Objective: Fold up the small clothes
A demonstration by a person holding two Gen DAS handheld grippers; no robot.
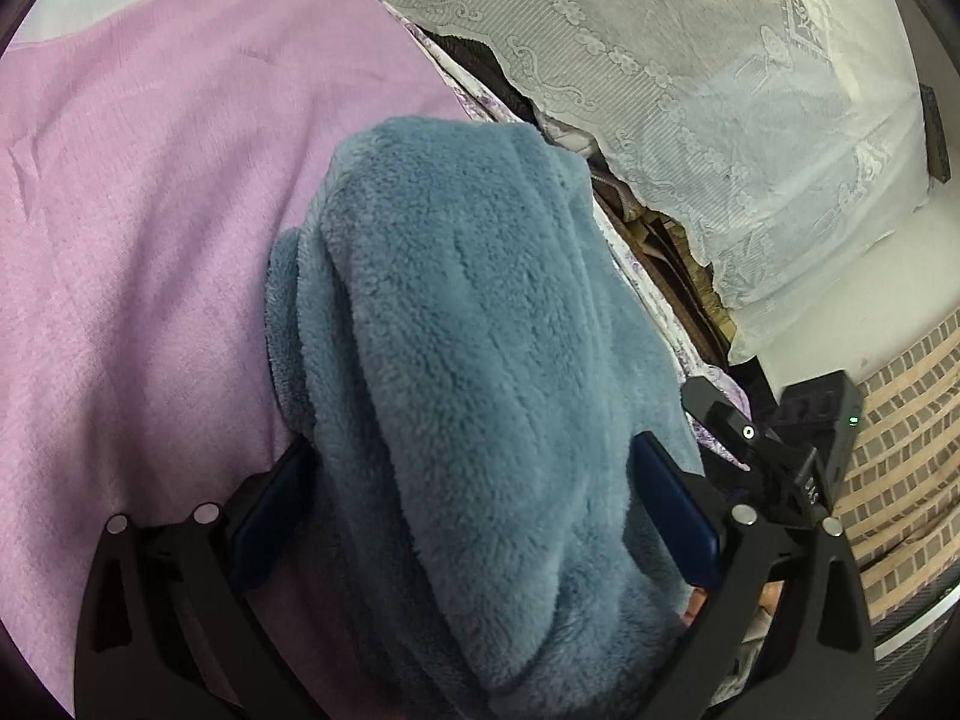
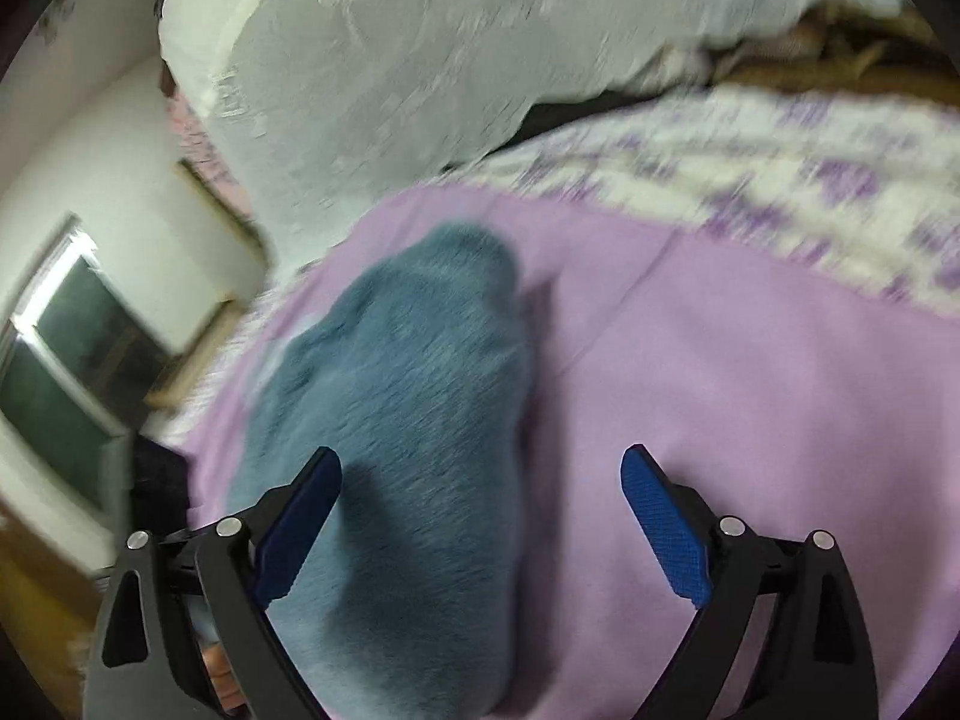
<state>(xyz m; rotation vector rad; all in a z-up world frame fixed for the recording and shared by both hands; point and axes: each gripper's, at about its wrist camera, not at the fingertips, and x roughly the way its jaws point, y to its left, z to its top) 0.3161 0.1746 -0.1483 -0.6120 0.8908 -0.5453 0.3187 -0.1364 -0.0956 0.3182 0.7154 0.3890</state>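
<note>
1. Blue fleece garment (image 1: 468, 330) lies bunched on the pink sheet (image 1: 150, 210) that covers the bed, near the sheet's edge.
2. Left tool (image 1: 474, 498): the fleece fills the gap between its blue pads (image 1: 678, 516) and spills over them. Whether the pads press on it or just sit alongside, can't tell: the cloth hides the contact.
3. Right tool (image 2: 480, 504): fingers spread wide. Left-side pad (image 2: 300, 516) sits over the edge of the fleece (image 2: 390, 420), right-side pad over bare pink sheet (image 2: 720, 390). Nothing pinched.
4. Right wrist view is motion-blurred; detail on the fleece is soft there.
5. In the left wrist view, part of the other tool (image 1: 798, 450) shows at the right edge, just beside the fleece.
6. Behind the sheet: purple-flowered bedding (image 2: 780, 180), then a white lace cloth (image 1: 690, 90) draped over something.
7. Window (image 2: 66, 348) at left in the right wrist view; a brick-pattern cloth (image 1: 900, 420) at right in the left wrist view.
</note>
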